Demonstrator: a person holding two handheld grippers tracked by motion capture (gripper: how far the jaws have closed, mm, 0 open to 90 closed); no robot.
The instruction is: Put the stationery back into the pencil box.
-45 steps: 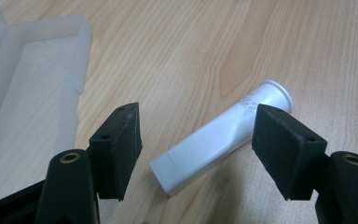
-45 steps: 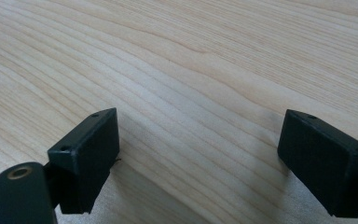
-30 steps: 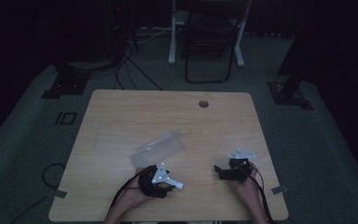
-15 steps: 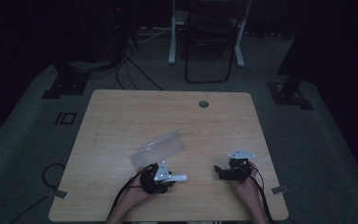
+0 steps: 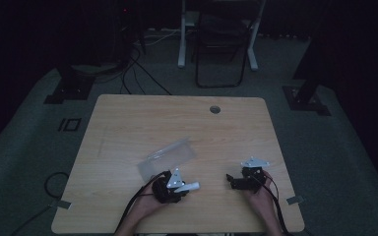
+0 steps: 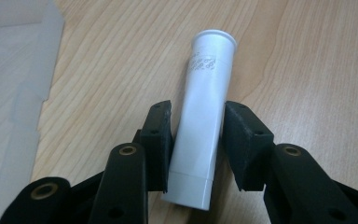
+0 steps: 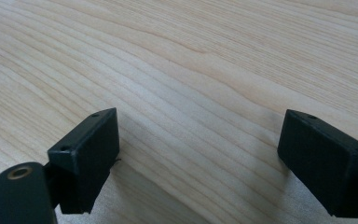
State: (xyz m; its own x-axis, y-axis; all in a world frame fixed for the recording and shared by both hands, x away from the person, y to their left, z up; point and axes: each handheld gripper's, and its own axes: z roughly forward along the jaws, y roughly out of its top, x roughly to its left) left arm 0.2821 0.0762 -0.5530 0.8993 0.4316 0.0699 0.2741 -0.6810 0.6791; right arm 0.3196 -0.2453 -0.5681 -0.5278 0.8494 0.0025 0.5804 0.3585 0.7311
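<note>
White tube [image 6: 204,126] sits clamped, seemingly, in left hand-held gripper [image 6: 196,140]; right hand-held gripper [image 7: 198,158] gapes over bare table [image 7: 191,60].

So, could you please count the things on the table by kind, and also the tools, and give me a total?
White tube: 1, lying between the pads of the left tool
Clear plastic bag: 1, flat on the table
Tools: 2, the left one and the right tool, which is open over bare wood
Total: 4

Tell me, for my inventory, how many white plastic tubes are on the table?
1: a white plastic tube lies on the wooden table, clamped between the left gripper jaws.
</note>
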